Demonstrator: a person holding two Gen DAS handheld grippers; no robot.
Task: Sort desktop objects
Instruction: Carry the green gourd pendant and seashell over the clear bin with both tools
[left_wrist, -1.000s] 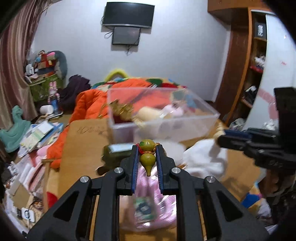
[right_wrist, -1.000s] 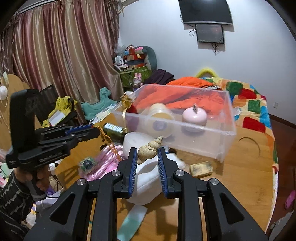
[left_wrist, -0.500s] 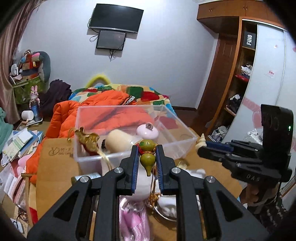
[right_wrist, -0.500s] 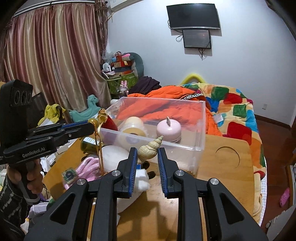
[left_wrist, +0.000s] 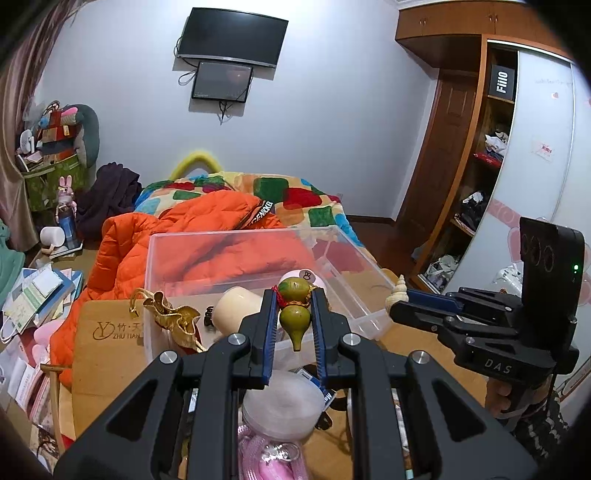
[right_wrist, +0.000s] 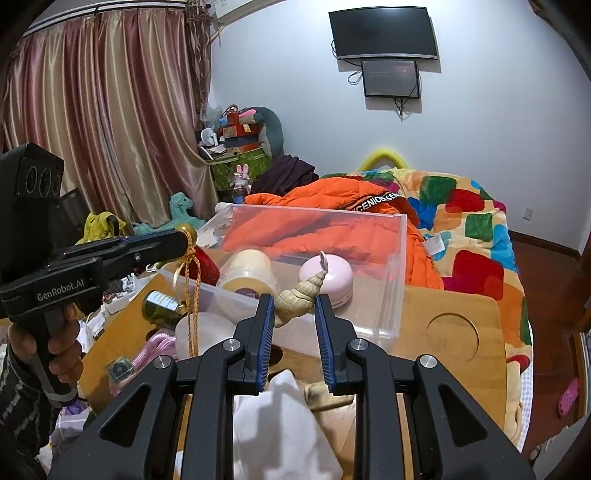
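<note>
We hold the green gourd charm (left_wrist: 294, 312) clamped in our left gripper (left_wrist: 294, 325) and the spiral seashell (right_wrist: 300, 294) pinched in our right gripper (right_wrist: 294, 325). Both have swung closer to the clear plastic bin (left_wrist: 255, 240) (tape roll and pink case already inside), so dropping them in looks next.

gourd charm (left_wrist: 294, 303): we see a small green double-bulb gourd with red cord at its waist, stem down, pinched above the bin's near wall.
spiral shell (right_wrist: 300, 294): we see a beige, ridged shell, tip tilted up and right, held before the bin.
clear plastic bin (left_wrist: 354, 258): open-topped, on the wooden table.
</note>
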